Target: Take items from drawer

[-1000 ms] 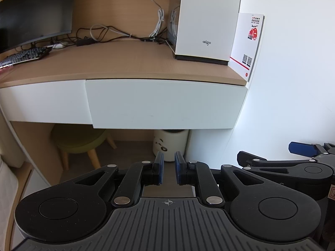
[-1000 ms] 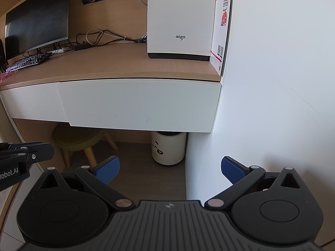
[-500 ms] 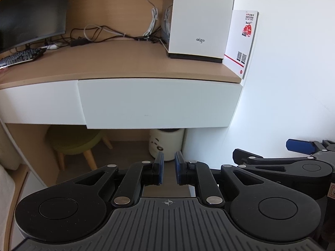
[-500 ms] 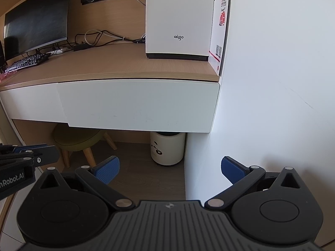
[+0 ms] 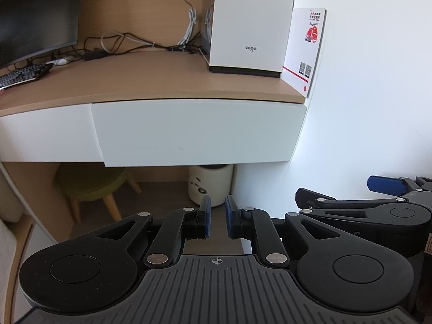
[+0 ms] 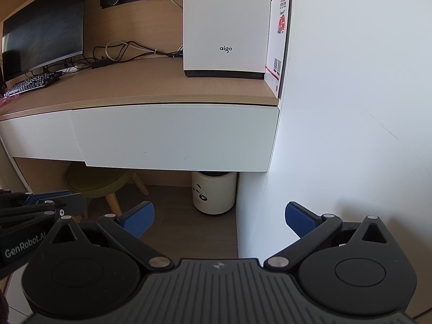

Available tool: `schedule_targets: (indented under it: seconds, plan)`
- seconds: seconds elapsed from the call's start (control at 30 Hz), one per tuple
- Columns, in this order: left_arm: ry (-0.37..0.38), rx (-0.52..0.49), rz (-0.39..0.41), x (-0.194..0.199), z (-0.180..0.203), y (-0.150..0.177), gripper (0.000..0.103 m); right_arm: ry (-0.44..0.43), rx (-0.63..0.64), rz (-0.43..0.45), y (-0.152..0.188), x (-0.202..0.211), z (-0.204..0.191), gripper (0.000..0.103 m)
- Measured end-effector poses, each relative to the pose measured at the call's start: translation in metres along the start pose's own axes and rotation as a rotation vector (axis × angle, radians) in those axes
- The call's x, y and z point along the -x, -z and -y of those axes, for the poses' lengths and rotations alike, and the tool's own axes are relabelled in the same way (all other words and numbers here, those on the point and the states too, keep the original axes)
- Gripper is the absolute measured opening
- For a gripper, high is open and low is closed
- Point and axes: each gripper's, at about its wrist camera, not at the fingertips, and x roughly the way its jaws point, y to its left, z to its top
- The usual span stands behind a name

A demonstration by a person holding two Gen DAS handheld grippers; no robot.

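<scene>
The drawer [image 5: 199,132] fills the middle of the left wrist view, a plain white front under the desk [image 5: 151,81], closed, so we cannot see what lies inside it. A second white front [image 5: 46,135] sits at its 9 o'clock. Our left gripper [image 5: 216,217] is low at 6 o'clock, well apart from the drawer, its jaws nearly together with only a narrow gap and nothing between them. Past the tips, under the desk, stands a white bin [image 5: 210,186], its top hidden by the drawer's lower edge. At 8 o'clock a green stool [image 5: 91,183] is in shadow and partly cut by the drawer. On the desk a white box [image 5: 251,21] marked "aigo" stands at 12 o'clock, a card [image 5: 305,51] leaning at its right against the wall [image 5: 372,94]; the card's print is too small to read. The monitor [image 5: 35,16] and keyboard [image 5: 21,75] at 10 o'clock are cut off by the frame. The right gripper [image 5: 378,208] shows from the side at 3 o'clock, partly cut off.

In the right wrist view the drawer [image 6: 175,137] is again at centre, closed. Our right gripper [image 6: 218,218] sits at 6 o'clock, jaws wide apart and empty, well short of the drawer. The bin [image 6: 214,194] stands between the blue pads [image 6: 139,218]. The left gripper [image 6: 43,202] enters at 8 o'clock, mostly cut off.
</scene>
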Motion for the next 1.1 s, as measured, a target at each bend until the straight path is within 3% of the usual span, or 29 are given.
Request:
schedule_targets:
  seconds: [0.6, 0.83, 1.1]
  plan:
    - [0.028, 0.016, -0.015, -0.015, 0.004, -0.004, 0.014, 0.037, -0.021, -0.012, 0.0, -0.006, 0.014, 0.103]
    - [0.085, 0.047, -0.086, -0.025, -0.005, -0.004, 0.015, 0.027, -0.025, -0.027, 0.003, -0.009, 0.012, 0.103]
    - [0.103, 0.034, -0.139, -0.025, -0.029, -0.023, 0.016, -0.022, -0.174, -0.018, -0.008, -0.003, 0.025, 0.103]
